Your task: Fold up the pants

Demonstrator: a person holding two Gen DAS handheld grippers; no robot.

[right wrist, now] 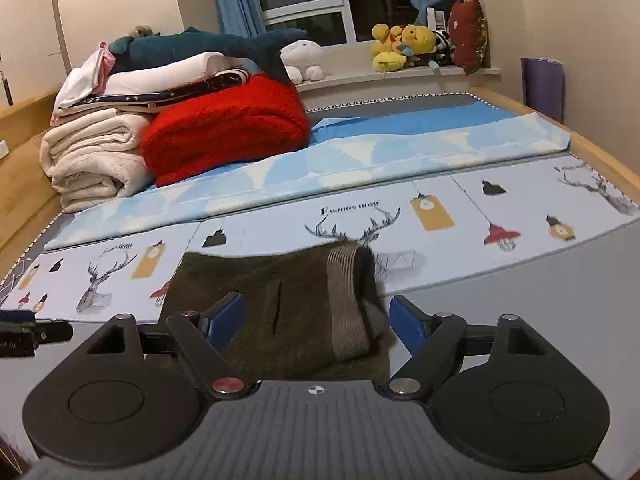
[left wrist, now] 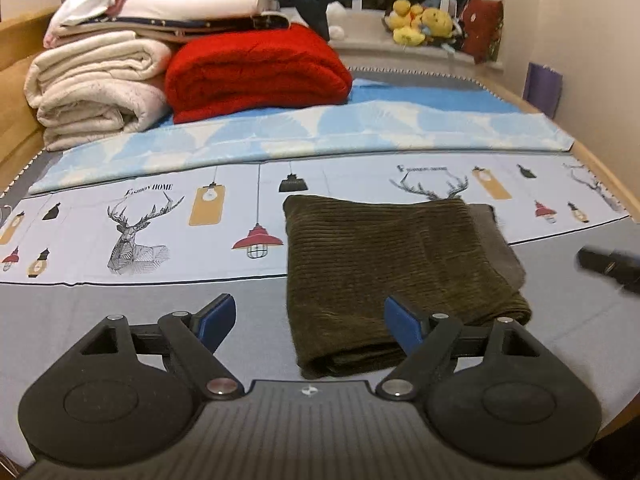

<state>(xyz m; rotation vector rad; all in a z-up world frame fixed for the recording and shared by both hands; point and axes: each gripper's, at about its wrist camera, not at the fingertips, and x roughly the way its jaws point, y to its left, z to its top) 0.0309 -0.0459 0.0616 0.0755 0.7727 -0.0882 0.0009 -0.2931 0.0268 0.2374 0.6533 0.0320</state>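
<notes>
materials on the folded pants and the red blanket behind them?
Pants: dark olive, looks like corduroy, matte, going by the parallel ribs across the top layer; the lighter tan ribbed band is probably a knit waistband. Red blanket: likely plush fleece, with a fuzzy nap, soft rounded folds and no sheen.

One pants (left wrist: 396,268), two hand-held grippers (left wrist: 310,326), one red blanket (left wrist: 256,68)

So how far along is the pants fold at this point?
Done, by the look of it: the olive corduroy pants lie on the bed sheet as a compact folded rectangle. In hand: nothing; the left tool and right tool both stand open and empty. Left: at most tidying the waistband, which curls up on top in the right wrist view.
</notes>
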